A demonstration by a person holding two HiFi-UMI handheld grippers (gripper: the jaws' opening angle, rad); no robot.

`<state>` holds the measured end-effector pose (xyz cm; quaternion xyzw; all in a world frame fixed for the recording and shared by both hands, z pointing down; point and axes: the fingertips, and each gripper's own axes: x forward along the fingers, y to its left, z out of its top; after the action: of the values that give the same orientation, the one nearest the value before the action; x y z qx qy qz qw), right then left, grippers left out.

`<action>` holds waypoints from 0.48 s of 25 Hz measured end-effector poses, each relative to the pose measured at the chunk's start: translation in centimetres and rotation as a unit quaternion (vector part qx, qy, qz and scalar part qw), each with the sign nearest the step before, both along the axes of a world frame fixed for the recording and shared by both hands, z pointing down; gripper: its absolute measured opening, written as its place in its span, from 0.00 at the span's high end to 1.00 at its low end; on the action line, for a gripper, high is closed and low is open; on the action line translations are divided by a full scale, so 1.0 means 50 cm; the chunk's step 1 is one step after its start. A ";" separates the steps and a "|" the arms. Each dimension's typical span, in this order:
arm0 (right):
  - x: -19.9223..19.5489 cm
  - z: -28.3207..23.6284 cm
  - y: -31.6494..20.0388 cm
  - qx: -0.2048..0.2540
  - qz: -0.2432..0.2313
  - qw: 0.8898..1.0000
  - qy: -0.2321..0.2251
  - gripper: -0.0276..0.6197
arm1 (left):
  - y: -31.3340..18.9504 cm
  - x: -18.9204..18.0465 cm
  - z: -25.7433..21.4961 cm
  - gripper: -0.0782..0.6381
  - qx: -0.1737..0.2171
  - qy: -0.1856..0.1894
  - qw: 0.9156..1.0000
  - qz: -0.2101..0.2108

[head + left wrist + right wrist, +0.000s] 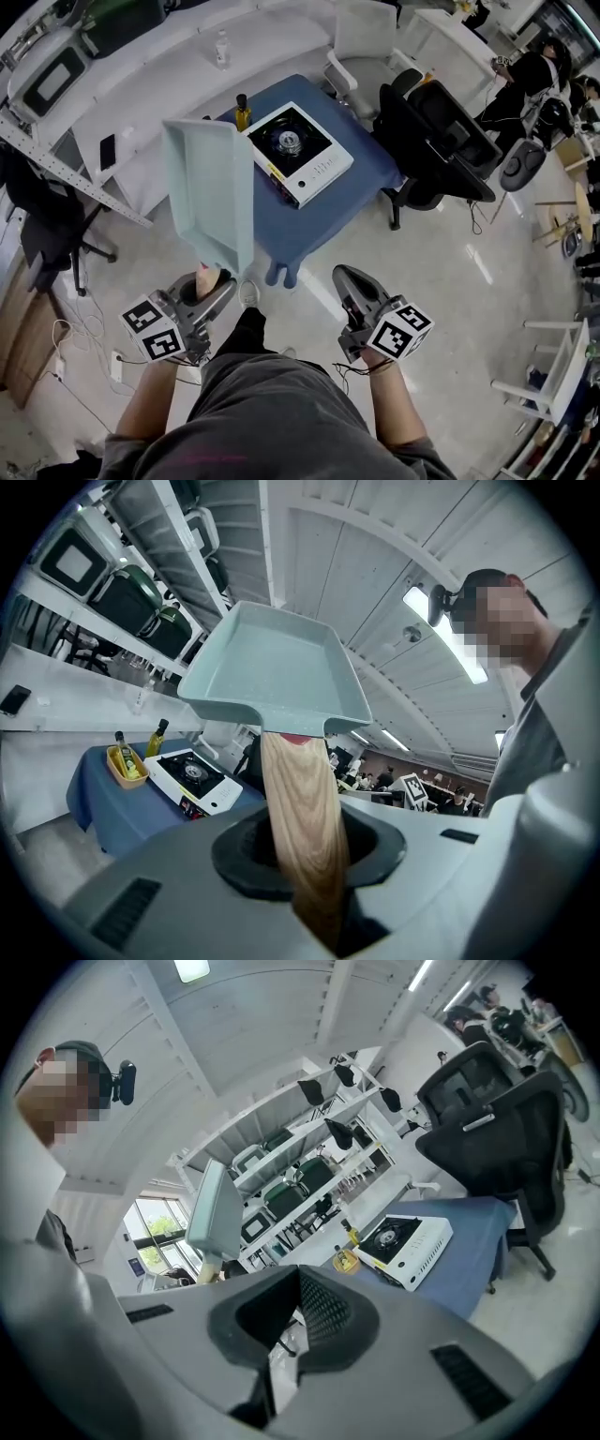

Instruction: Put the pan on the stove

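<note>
left gripper (208,286): clamped on the wooden handle of the pan (211,187), which juts forward
stove (298,150): ahead, right of pan
right gripper (349,281): closed, empty

Matt pan (272,667) with smooth wood-grain handle (302,827).

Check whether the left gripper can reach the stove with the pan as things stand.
Probably yes: the left gripper holds the pan by its handle, the stove top is bare, and the bottle stands beside it.
</note>
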<state>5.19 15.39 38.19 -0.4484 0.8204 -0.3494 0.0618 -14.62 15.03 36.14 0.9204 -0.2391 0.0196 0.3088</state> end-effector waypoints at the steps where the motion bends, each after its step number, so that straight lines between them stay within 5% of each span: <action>1: -0.005 0.001 -0.019 -0.002 0.001 1.000 0.001 0.95 | -0.022 -0.005 0.000 0.77 0.000 0.001 1.000 0.002; 12: -0.061 0.009 -0.214 -0.025 0.026 0.999 0.011 0.95 | -0.247 -0.065 0.018 0.77 -0.004 -0.010 0.999 0.034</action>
<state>2.15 4.68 38.63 -0.4745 0.8003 -0.3631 0.0500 -17.87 2.67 37.03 0.9265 -0.2105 0.0404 0.3093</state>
